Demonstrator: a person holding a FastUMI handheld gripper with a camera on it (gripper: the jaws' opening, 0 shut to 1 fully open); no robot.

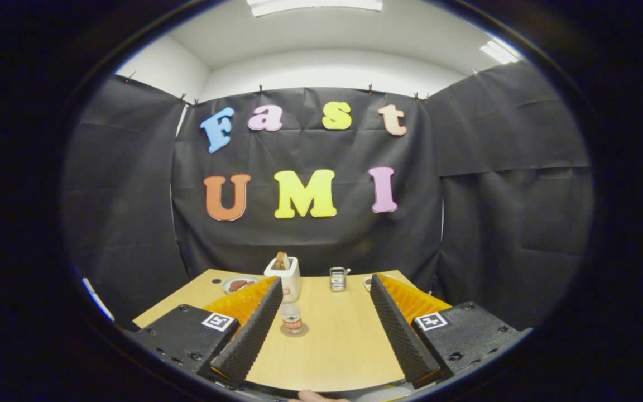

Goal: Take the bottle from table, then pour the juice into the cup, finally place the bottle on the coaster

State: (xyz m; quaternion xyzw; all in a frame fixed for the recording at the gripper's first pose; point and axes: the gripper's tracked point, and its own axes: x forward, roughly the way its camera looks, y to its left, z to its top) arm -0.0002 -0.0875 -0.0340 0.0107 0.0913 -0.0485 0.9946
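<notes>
Bottle (pixel 291 318): stands upright, long axis vertical, cap end pointing up; it is small and clear, with a red-and-white label band round its middle.
Bottle's seat: it stands on a round coaster (pixel 294 331) on the wooden table (pixel 344 340).
Bottle's place: between the fingers, at about 11 o'clock from the midpoint between the tips, just beside the inner face of the left finger and apart from it.
Gripper (pixel 326 282): jaws spread wide, holding nothing, neither finger touching the bottle.
Fingers (pixel 252 329): ridged inner faces turned toward each other, the two reaching forward over the tabletop.
White holder (pixel 284 274): at 12 o'clock from the bottle, farther back on the table, with a brown item standing in its top; whether this is the cup I cannot tell.
Small metal container (pixel 337 278): at about 1 o'clock from the bottle, near the table's far edge.
Plate (pixel 239 284): at about 10 o'clock from the bottle, beyond the left finger's tip, with dark food on it.
Second dish (pixel 367 283): at about 2 o'clock from the bottle, mostly hidden behind the right finger's tip.
Hand: a bit of finger (pixel 313 396) shows at 6 o'clock, below the table's near edge.
</notes>
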